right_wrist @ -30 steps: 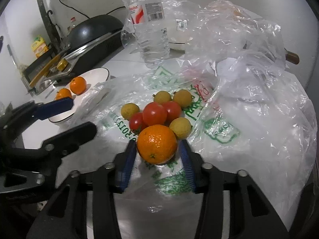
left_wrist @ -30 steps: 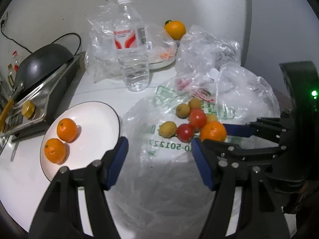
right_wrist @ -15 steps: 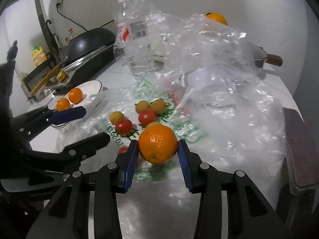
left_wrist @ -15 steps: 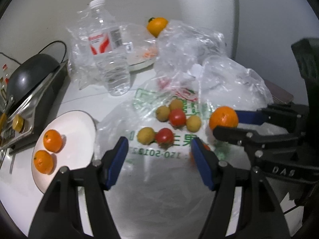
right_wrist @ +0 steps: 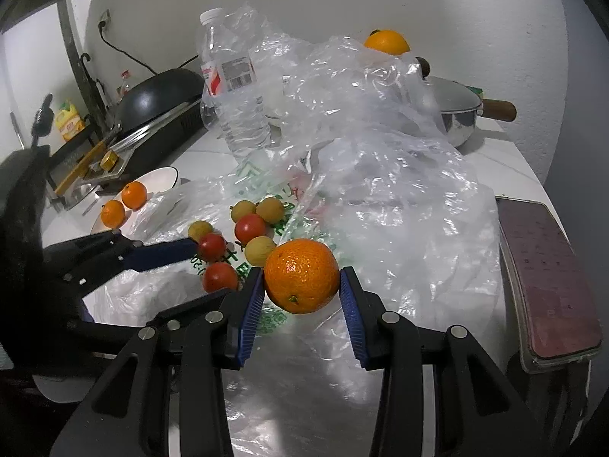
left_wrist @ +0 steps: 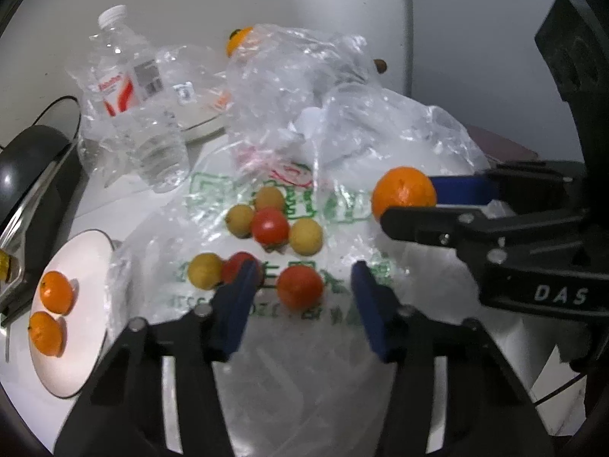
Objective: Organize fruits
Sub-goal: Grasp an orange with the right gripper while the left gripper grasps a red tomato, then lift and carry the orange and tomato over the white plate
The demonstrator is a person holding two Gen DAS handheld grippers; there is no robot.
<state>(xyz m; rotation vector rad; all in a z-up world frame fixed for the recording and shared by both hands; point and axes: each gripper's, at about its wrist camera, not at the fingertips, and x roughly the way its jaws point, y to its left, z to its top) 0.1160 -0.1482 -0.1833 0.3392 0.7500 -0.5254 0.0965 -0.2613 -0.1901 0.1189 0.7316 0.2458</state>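
The orange (right_wrist: 301,281) sits clamped between the blue pads of the right gripper (right_wrist: 302,297), held up off the crinkled plastic bag (right_wrist: 399,205); in the left wrist view the same fruit (left_wrist: 403,193) shows at the tip of the right gripper (left_wrist: 409,202), off to the right of the left tongs and further out.

The left gripper (left_wrist: 300,304) hangs with its jaws spread wide and nothing between the pads — a red tomato (left_wrist: 300,286) lies on the bag just ahead of the gap. Past that tomato, further forward of the left tongs, the loose fruit is scattered on the printed plastic: a second tomato (left_wrist: 269,226) with small yellow fruits (left_wrist: 305,236) around it, and a third tomato (left_wrist: 239,266) partly behind the left pad.

To the left of the left tongs stands a white plate (left_wrist: 87,327) carrying two small oranges (left_wrist: 56,297) side by side. Far ahead, beyond the bag, a clear water bottle (left_wrist: 144,114) stands upright — and another orange (right_wrist: 386,42) peeks over the heaped plastic at the back. To the right of the right gripper lies a dark reddish flat object (right_wrist: 544,278), with a saucepan (right_wrist: 456,114) behind it.
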